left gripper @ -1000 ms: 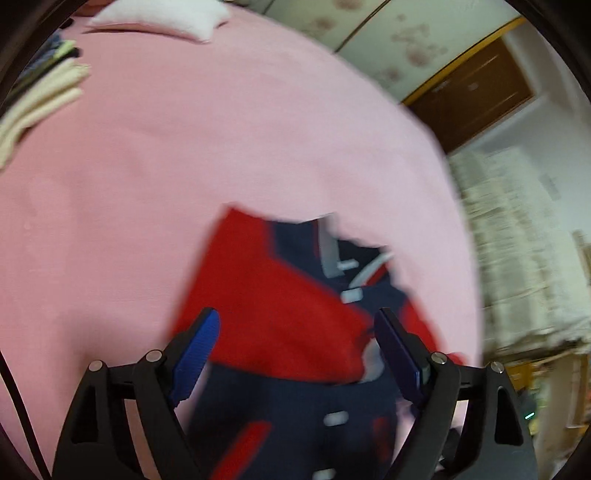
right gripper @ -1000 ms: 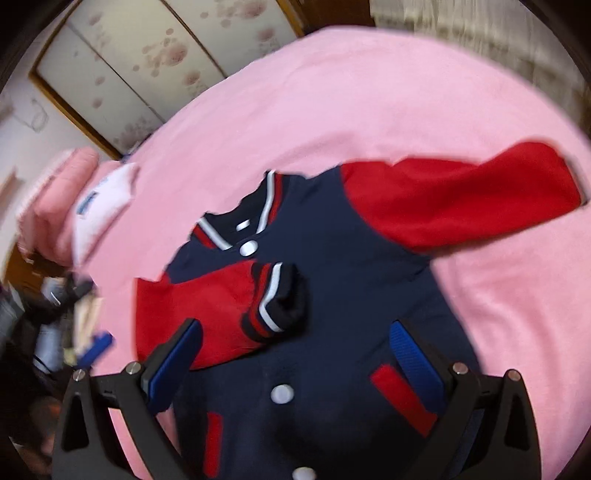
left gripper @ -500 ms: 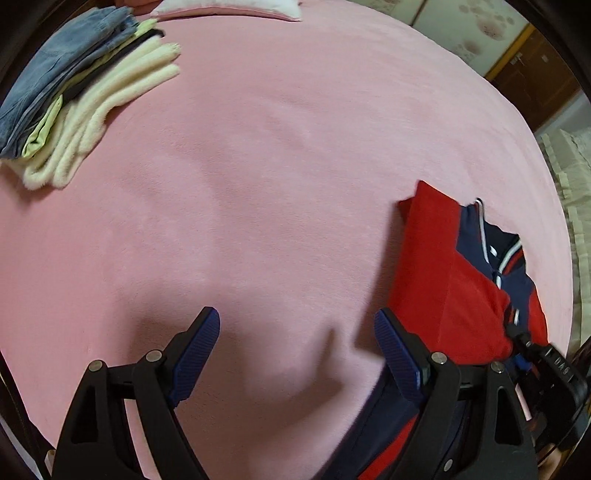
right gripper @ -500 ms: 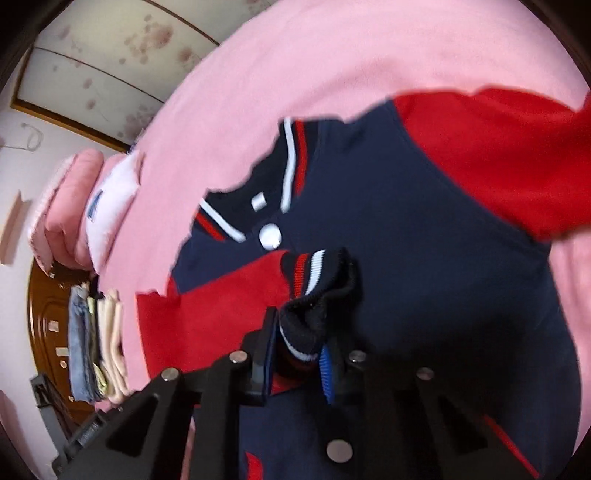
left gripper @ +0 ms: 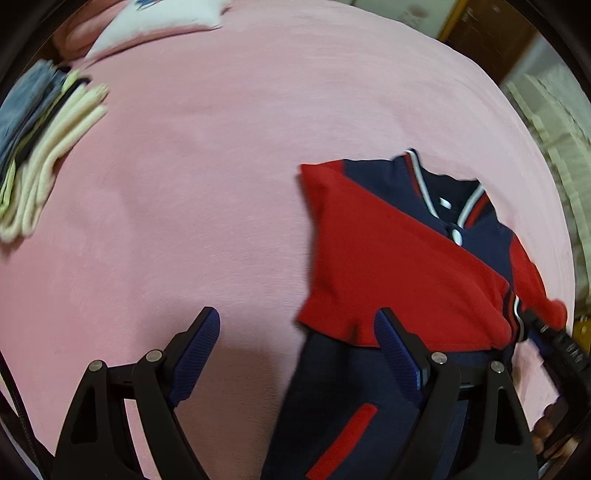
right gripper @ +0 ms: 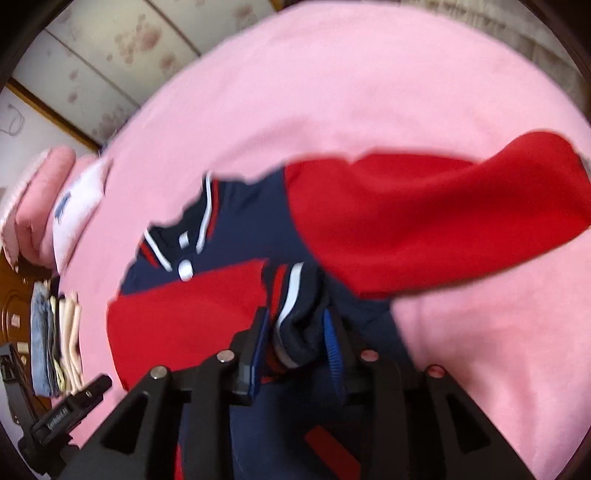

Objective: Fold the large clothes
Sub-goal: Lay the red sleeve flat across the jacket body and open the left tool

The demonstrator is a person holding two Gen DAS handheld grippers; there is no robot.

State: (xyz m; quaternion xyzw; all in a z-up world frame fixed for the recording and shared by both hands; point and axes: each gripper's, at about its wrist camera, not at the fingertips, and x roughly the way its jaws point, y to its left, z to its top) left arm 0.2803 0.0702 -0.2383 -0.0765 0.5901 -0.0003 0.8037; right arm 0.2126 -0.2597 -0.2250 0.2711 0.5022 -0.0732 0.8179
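A navy jacket (right gripper: pixel 258 221) with red sleeves lies face up on a pink bed (left gripper: pixel 221 184), its striped collar (left gripper: pixel 424 184) pointing away from both cameras. One red sleeve (left gripper: pixel 388 266) is folded across the chest, and the other sleeve (right gripper: pixel 443 221) stretches out sideways over the bedding.

The right gripper (right gripper: pixel 295 343) has its fingers (right gripper: pixel 332 347) clamped on the striped cuff (right gripper: pixel 291 295) of the folded sleeve; its jaws have just been opening a little, yet the cuff is bunched between the pads and pressed by them. In the left wrist view this gripper shows at the right edge, at the cuff end of the sleeve.

The left gripper (left gripper: pixel 295 354) hangs above the jacket's edge with its fingers (left gripper: pixel 195 350) wide apart and nothing between them; one finger is over bare pink bedding, the other over the navy body below the folded sleeve.

A stack of folded clothes (left gripper: pixel 40 147), cream and denim blue, sits well apart from the jacket near the bed's far side, and a white pillow (left gripper: pixel 159 18) lies beyond it.
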